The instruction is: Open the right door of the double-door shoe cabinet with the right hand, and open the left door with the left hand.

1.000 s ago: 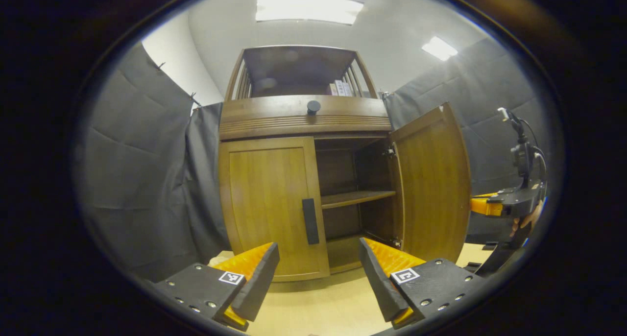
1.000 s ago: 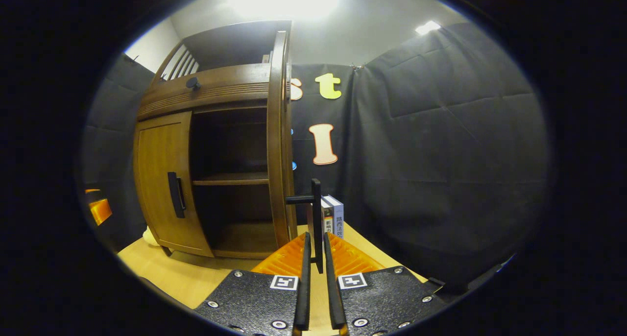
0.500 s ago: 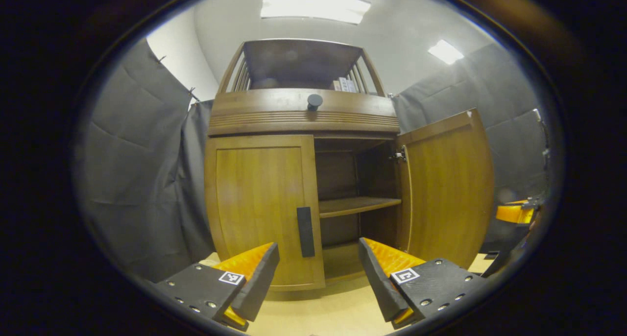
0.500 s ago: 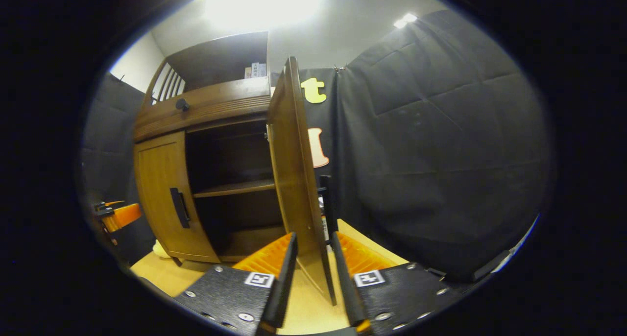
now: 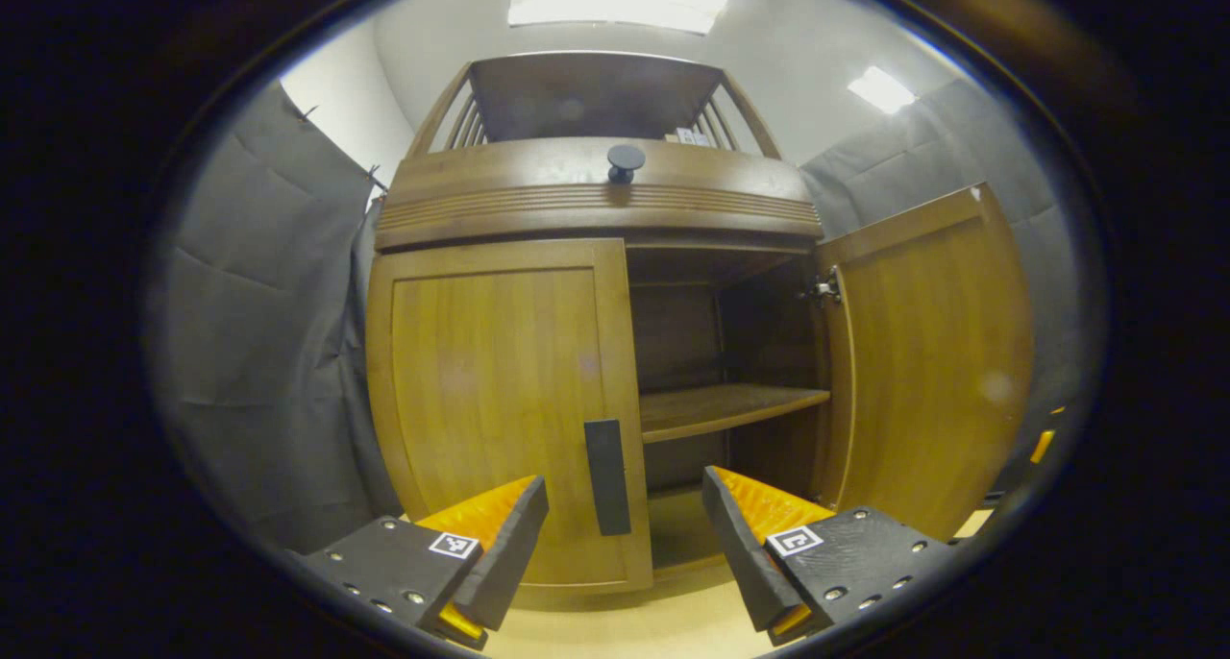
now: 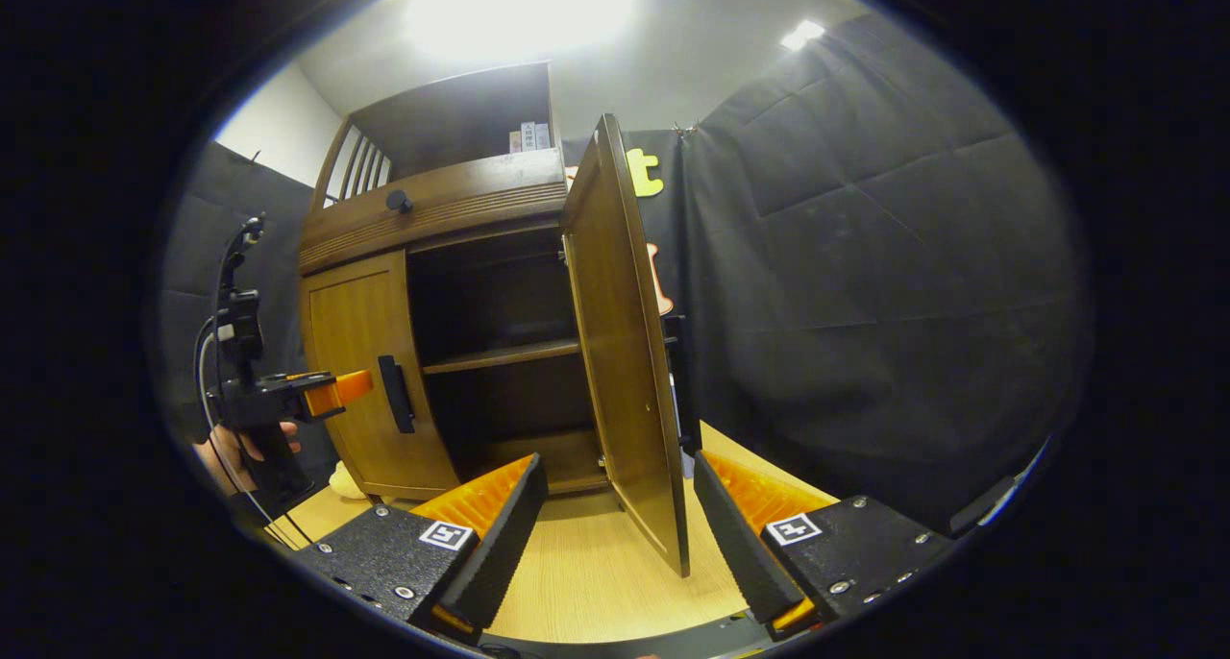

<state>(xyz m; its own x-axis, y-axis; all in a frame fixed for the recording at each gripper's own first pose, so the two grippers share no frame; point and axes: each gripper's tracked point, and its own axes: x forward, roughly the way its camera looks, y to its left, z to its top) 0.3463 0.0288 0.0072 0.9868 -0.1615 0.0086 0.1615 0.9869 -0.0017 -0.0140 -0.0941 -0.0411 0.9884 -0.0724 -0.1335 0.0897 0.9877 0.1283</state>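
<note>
Black handle [image 6: 679, 380] released; right tongs [image 6: 620, 534] spread

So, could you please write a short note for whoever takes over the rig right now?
Right tongs: open, holding nothing, either side of the right door's lower edge.
Left tongs: open, empty, lined up on the left door's handle, not touching it.
Done: right door swung wide, bare shelf exposed.
Left: left door is shut; grip its handle with the left tongs and pull it open.
</note>
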